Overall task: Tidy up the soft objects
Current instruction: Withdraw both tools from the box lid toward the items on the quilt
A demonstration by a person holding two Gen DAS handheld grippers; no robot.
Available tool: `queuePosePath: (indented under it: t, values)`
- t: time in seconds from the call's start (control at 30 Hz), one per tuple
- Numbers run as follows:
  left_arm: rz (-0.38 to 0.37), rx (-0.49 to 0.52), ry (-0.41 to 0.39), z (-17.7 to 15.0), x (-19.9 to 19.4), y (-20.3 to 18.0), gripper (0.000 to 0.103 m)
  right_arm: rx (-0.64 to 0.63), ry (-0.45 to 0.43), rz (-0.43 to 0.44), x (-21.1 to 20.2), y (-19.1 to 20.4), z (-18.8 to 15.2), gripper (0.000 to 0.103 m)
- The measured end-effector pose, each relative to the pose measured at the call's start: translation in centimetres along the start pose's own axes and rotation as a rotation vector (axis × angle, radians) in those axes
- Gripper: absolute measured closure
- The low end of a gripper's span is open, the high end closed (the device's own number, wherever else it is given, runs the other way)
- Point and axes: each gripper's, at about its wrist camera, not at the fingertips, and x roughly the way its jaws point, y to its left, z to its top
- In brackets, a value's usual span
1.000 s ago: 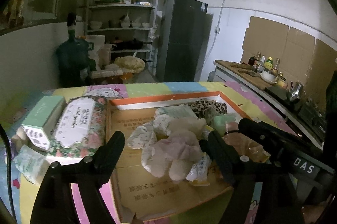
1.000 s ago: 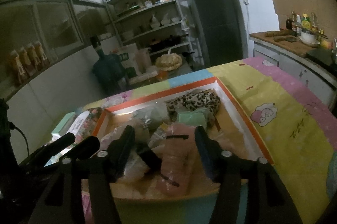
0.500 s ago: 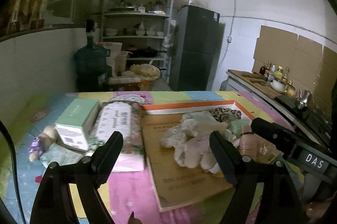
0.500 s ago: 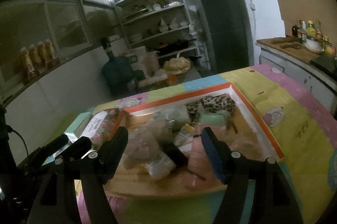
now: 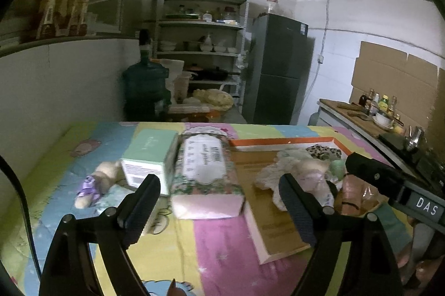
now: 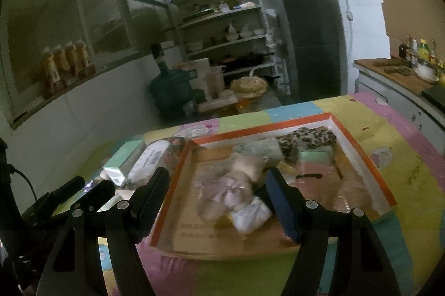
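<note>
Left gripper: jaws stood wide apart and held nothing, hovering above the surface with its patchwork cartoon cover. Between its fingers lay a floral tissue pack with a white script label too blurred to read. Touching that pack's left side sat a mint-green box, a barcode panel on its near face, and beside it a small plush toy with a purple bow.

Right gripper: jaws likewise spread and empty, poised over the orange-rimmed cardboard tray. In the tray lay a heap of soft objects, a leopard-print cloth in the far corner and what appeared to be a mint-green sponge. Printed characters on the tray floor were illegible. White letters "DAS" showed on the right gripper's body in the left wrist view.
</note>
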Motion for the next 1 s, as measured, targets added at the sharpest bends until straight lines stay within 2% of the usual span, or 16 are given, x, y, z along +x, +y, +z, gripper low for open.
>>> queuePosePath:
  t: [0.67, 1.0]
  values:
    - [0.092, -0.096, -0.001, -1.4, -1.8, 7.3, 0.016, -0.119, 0.06, 0.092, 2.6, 7.4, -1.0, 0.029]
    - [0.147, -0.142, 0.011, -2.2, -2.1, 11.5, 0.016, -0.175, 0.14, 0.183, 5.3, 11.1, -2.5, 0.029]
